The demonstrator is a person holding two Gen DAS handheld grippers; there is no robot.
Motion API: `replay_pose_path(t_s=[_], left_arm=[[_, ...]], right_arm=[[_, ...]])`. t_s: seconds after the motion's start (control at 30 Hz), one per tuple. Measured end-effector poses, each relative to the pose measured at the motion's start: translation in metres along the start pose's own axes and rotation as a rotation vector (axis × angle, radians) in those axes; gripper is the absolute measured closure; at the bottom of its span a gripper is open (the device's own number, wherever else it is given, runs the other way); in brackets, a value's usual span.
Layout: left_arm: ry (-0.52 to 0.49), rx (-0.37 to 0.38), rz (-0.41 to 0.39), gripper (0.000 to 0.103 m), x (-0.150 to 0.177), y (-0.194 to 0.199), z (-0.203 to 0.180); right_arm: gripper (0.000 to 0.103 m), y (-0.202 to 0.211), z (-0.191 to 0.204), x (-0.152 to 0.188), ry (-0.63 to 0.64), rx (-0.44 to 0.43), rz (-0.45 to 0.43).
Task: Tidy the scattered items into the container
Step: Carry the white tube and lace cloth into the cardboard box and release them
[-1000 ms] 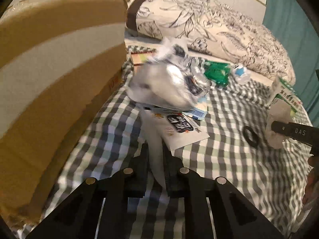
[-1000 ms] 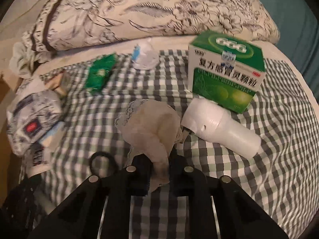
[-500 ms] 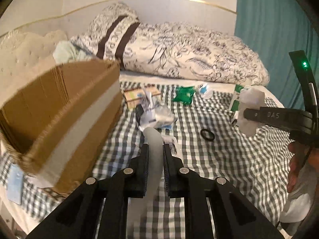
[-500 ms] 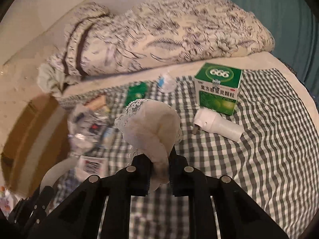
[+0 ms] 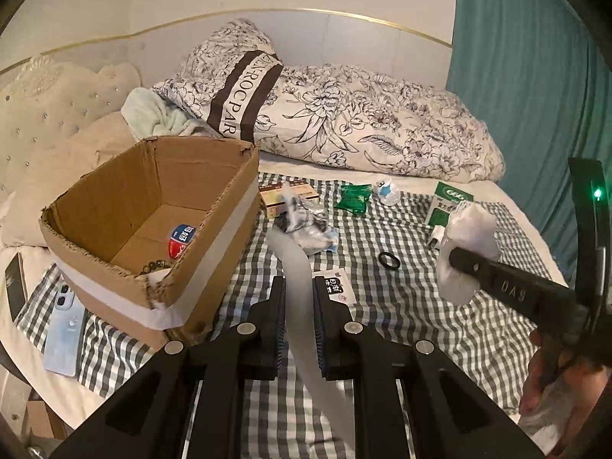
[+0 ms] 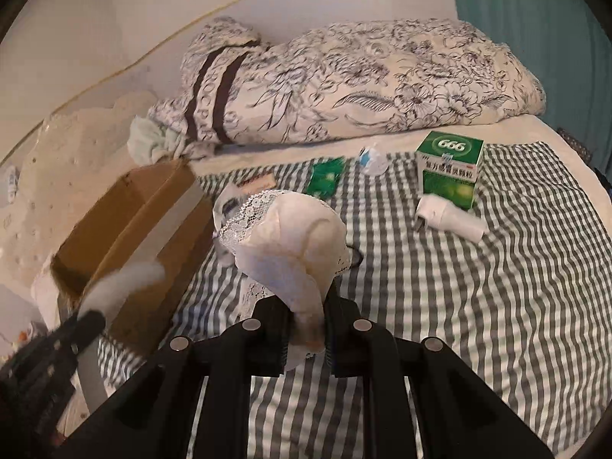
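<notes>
An open cardboard box [image 5: 229,206] stands on the checked bedsheet at the left; a red-and-blue packet [image 5: 180,238] and beads lie inside. My left gripper [image 5: 298,287] is shut on a long pale flat strip [image 5: 294,260], raised above the bed to the right of the box. My right gripper [image 6: 306,302] is shut on a cream lace-edged pad [image 6: 294,237], held above the bed; it also shows in the left wrist view [image 5: 464,241]. The box [image 6: 134,206] is to its left.
On the sheet lie a crumpled plastic bag [image 5: 306,218], a green sachet [image 5: 354,199], a green medicine box [image 6: 449,168], a white cylinder [image 6: 447,216], a black ring [image 5: 389,260] and a sticker card [image 5: 336,287]. A phone [image 5: 65,325] lies left of the box. Folded duvet [image 5: 344,114] behind.
Both grippers rose and pulled back from the bed with their items. The left view went from close to the box wall to looking down into the open box.
</notes>
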State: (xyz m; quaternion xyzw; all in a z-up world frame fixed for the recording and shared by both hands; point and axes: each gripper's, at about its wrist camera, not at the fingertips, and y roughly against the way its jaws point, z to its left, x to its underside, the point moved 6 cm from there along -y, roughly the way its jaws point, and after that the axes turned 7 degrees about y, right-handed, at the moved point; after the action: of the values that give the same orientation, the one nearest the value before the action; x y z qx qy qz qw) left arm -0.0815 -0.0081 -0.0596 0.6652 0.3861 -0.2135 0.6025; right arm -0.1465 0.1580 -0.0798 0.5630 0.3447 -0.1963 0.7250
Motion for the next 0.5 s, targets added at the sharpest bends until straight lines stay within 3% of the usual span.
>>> replay_pose_path(t_s=[0.17,0.5], left_arm=[[-0.025,0.005,-0.009,0.089,-0.006,0.017,0.011],[-0.049,-0.024,-0.092,0.089,-0.071,0.051,0.06]], right_arm=[[0.089,0.027,0.032,0.002,0.026,-0.039,-0.024],[0.089,0.068,0.119,-0.039,0.124,-0.132,-0.074]])
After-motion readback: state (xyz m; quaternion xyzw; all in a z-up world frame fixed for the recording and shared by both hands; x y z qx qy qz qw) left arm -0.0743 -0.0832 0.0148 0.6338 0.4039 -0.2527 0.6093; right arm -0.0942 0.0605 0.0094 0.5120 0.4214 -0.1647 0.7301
